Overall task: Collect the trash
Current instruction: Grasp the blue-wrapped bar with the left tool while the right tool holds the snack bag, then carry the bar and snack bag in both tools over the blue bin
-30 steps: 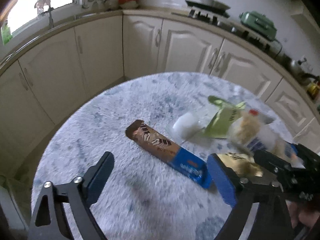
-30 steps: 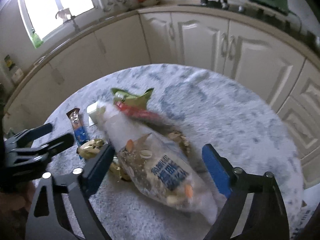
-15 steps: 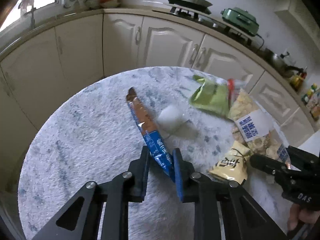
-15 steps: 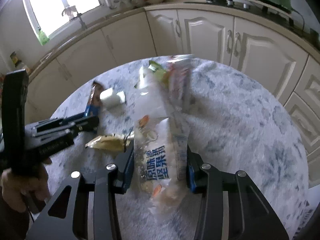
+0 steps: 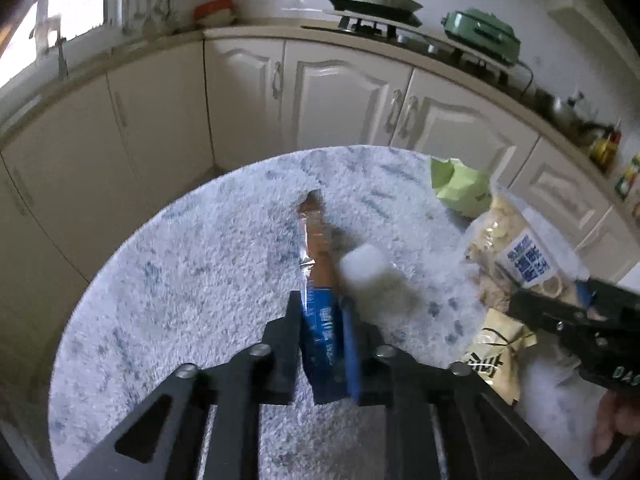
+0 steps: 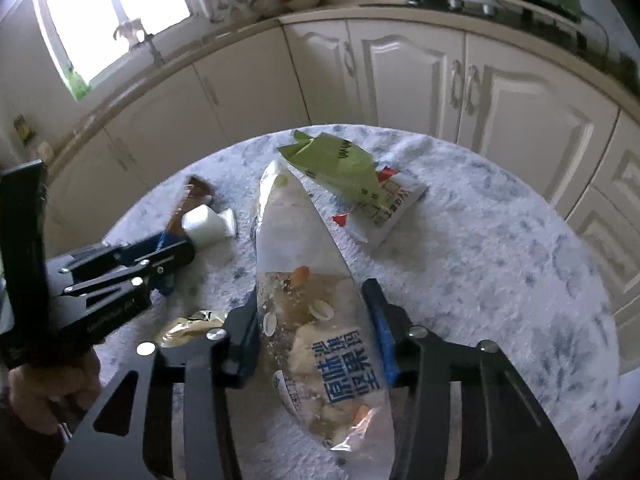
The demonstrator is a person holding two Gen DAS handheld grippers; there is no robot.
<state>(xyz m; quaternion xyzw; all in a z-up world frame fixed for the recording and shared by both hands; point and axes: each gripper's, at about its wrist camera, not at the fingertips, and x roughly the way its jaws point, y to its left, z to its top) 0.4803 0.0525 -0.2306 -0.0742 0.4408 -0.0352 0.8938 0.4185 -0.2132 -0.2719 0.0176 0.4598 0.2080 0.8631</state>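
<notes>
left claw (image 5: 323,344): clamped on the blue end of a long brown-and-blue foil snack-bar wrapper (image 5: 316,264) — jaws have just closed to almost touching, only the thin film between them.
right claw (image 6: 316,340): clamped across the filled lower half of a clear plastic nut-mix bag with a blue label (image 6: 316,320); jaws stand partly apart because the bag is bulky.
wrapper position: brown end runs away from the claw over the round bench with its speckled white-blue fuzzy cover (image 5: 180,280); can't tell if that end touches the cover or hangs clear.
bag position: empty top half points away from the claw, tip close to the crumpled light-green pouch (image 6: 340,164).
still on bench: small white plastic cup on its side (image 5: 368,268) just beside the wrapper; green pouch lying partly on a red-and-white sachet (image 6: 388,208); crinkled gold-yellow packet (image 5: 496,352) between the two claws.
handling, wrapper: very light, limp, slick foil — likely to flop or slip out sideways; the grip near the end is fine, keep it tight.
handling, bag: heavier, loose contents shift, film is slippery; holding the full part rather than the empty neck looks like the safer hold.
handling, cup: light but rigid, will roll — take it across the rim or body.
progress: two pieces in hand, four left, no bin in view.
</notes>
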